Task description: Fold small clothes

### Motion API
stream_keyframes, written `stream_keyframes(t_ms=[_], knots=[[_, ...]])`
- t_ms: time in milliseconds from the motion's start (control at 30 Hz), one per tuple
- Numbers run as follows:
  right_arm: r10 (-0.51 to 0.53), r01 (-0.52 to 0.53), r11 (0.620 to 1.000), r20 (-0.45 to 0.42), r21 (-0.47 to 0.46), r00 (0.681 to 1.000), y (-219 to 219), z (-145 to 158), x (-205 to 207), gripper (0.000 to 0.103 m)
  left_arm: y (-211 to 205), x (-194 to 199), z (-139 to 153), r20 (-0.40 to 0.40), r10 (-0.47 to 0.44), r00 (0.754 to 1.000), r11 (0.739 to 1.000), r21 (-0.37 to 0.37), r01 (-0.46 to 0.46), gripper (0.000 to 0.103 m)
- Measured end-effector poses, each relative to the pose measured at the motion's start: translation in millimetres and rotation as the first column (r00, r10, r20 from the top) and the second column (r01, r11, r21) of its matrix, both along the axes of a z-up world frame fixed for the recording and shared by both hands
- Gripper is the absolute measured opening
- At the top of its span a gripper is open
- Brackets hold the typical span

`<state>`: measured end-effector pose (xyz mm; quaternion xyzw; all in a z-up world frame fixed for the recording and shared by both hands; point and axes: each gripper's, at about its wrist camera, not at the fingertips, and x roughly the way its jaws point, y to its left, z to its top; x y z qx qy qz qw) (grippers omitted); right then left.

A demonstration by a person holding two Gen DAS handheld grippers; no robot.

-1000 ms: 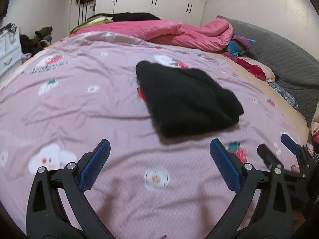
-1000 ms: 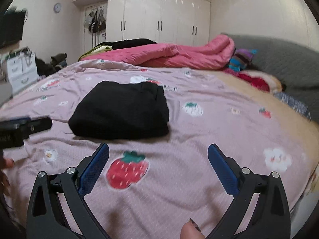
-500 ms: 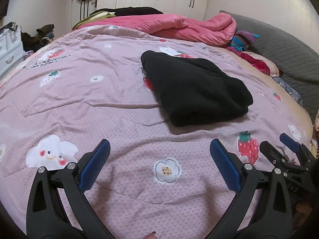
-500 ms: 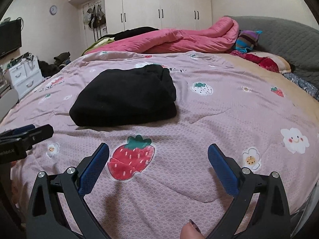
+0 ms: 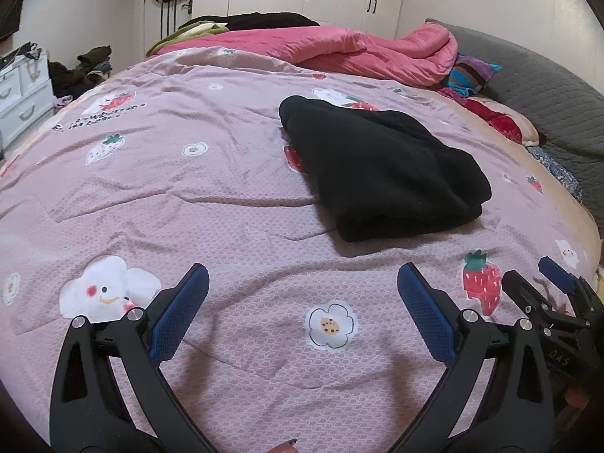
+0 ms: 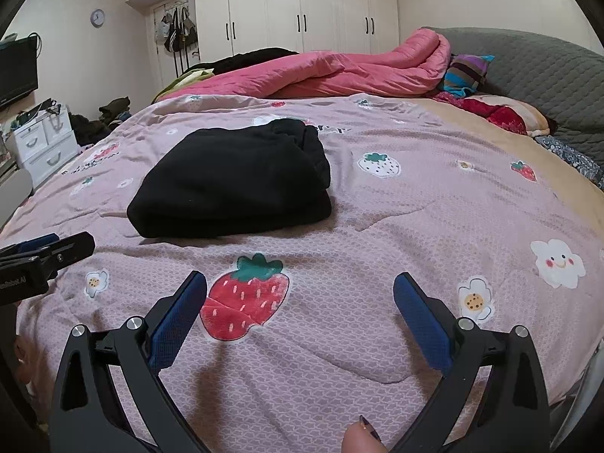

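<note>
A black garment (image 5: 381,168) (image 6: 234,179) lies folded into a thick rectangle on the pink strawberry-print bedspread (image 5: 188,188) (image 6: 415,207). My left gripper (image 5: 302,283) hovers open over the spread, short of the garment, which sits ahead and to the right. My right gripper (image 6: 300,288) is open too, nothing between its blue pads, with the garment ahead and to the left. Each gripper shows at the edge of the other's view: the right one (image 5: 543,287) low on the right, the left one (image 6: 45,249) low on the left.
A crumpled pink duvet (image 5: 358,49) (image 6: 339,71) and dark clothes lie at the far end of the bed. Pillows (image 6: 498,113) and a grey quilted headboard (image 6: 547,71) line the right side. White drawers (image 6: 41,147) stand at left, wardrobes behind.
Both grippers have drawn back from the folded garment and tilted a little; the bedspread now fills more of the foreground. Both stayed open.
</note>
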<state>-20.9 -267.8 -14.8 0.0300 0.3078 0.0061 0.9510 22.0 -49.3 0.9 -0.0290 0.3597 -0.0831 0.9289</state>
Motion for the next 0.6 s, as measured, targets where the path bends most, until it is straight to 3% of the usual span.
stream_keyframes(t_ms=[600], knots=[[0.0,0.0,1.0,-0.006,-0.01,1.0,-0.4,-0.8,1.5,0.099,1.7,0.5,-0.9,-0.007,0.006,1.0,1.0,0.006,-0.006,0.094]])
